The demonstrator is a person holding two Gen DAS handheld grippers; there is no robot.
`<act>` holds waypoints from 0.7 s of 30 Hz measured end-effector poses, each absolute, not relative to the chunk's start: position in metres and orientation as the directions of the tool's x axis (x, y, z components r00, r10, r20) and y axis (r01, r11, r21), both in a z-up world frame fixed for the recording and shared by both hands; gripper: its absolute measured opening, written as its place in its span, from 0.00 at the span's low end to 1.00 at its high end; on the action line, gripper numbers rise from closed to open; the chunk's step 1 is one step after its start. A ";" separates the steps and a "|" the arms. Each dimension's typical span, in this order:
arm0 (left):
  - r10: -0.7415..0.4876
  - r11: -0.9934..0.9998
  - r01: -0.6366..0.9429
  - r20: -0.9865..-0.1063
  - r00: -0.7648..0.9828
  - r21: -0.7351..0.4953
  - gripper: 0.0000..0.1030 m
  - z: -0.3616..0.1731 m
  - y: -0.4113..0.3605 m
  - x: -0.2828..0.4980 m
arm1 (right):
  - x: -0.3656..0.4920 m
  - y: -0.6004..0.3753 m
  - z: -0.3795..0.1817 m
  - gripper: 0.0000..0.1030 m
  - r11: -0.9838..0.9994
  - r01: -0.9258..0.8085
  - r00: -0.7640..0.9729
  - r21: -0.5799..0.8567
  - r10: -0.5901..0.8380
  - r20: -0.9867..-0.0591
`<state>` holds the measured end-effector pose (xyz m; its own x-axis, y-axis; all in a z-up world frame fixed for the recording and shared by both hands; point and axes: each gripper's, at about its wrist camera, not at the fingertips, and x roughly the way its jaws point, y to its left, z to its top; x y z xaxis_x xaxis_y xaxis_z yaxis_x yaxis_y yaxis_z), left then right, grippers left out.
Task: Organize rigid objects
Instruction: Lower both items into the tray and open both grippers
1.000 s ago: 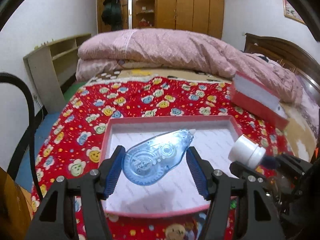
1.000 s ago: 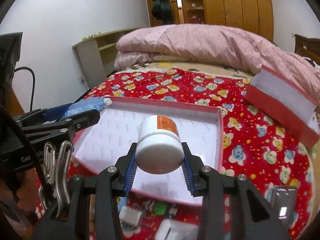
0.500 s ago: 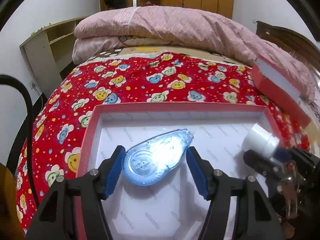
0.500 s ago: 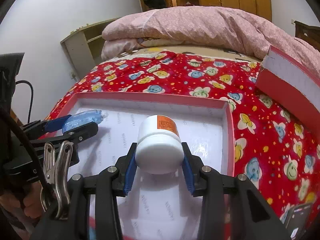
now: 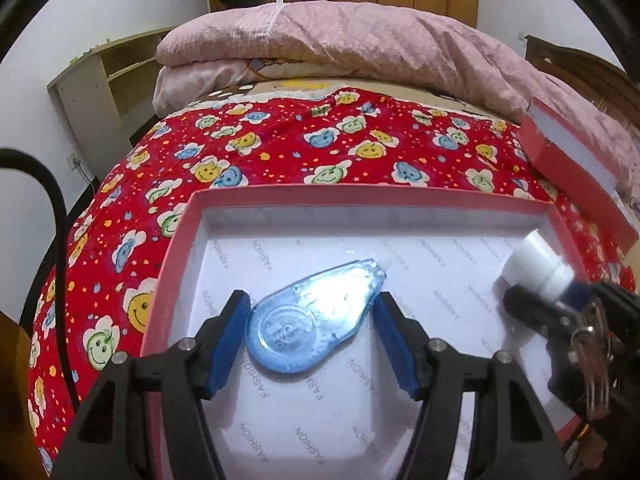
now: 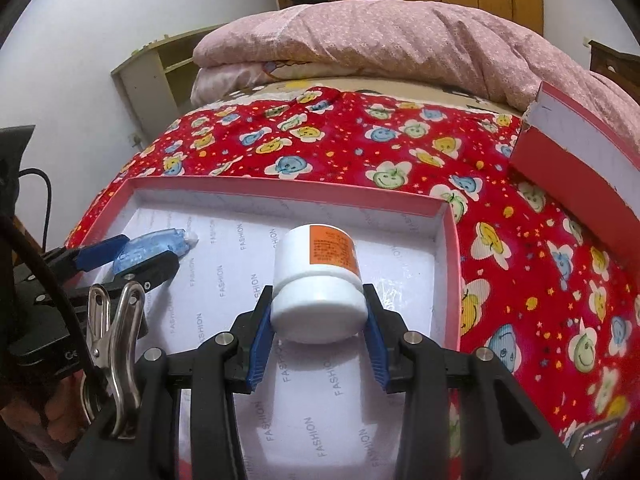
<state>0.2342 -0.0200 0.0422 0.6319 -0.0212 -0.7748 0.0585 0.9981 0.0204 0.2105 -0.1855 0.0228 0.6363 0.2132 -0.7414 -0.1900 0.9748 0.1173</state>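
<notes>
- Left gripper [image 5: 314, 334], partly spread, blue pads clamped on a translucent blue correction-tape dispenser [image 5: 310, 322]; dispenser flat between the pads, white tip [image 5: 387, 262] aimed away from the camera, held over the left part of the box floor.
- Right gripper [image 6: 318, 330], jaws narrower, pads clenched on the white lid of a small white jar [image 6: 318, 290]; jar lying on its side, lid toward the camera, over the right half of the box (contact with the floor beneath cannot be told).
- Word "FASHION" printed over and over in grey on the white lining of the box; orange label [image 6: 334, 250] on the jar carries fine print, too small to read.
- Shallow pink-rimmed box [image 5: 360, 192] open on a red bedspread [image 5: 280, 144] patterned with smiling flowers; its lid [image 6: 576, 160], pink outside and white inside, tilted on the bedspread well to the right.
- Metal clip [image 6: 116, 334] hanging off the left gripper's body in the right wrist view; folded pink quilt [image 5: 340, 40] beyond the bedspread.
</notes>
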 end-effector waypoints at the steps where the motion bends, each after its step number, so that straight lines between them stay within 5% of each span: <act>1: -0.022 0.998 0.058 -0.776 0.630 0.020 0.66 0.043 -0.020 0.235 | 0.211 -0.186 0.023 0.41 0.975 -0.189 0.635 0.117 0.212 -0.743; 7: -0.017 0.998 0.062 -0.782 0.623 0.028 0.79 0.041 -0.020 0.234 | 0.211 -0.183 0.023 0.41 0.976 -0.185 0.634 0.117 0.210 -0.744; 21: -0.020 0.997 0.071 -0.764 0.645 0.034 0.82 0.062 -0.018 0.223 | 0.208 -0.192 0.034 0.52 0.966 -0.194 0.622 0.173 0.257 -0.739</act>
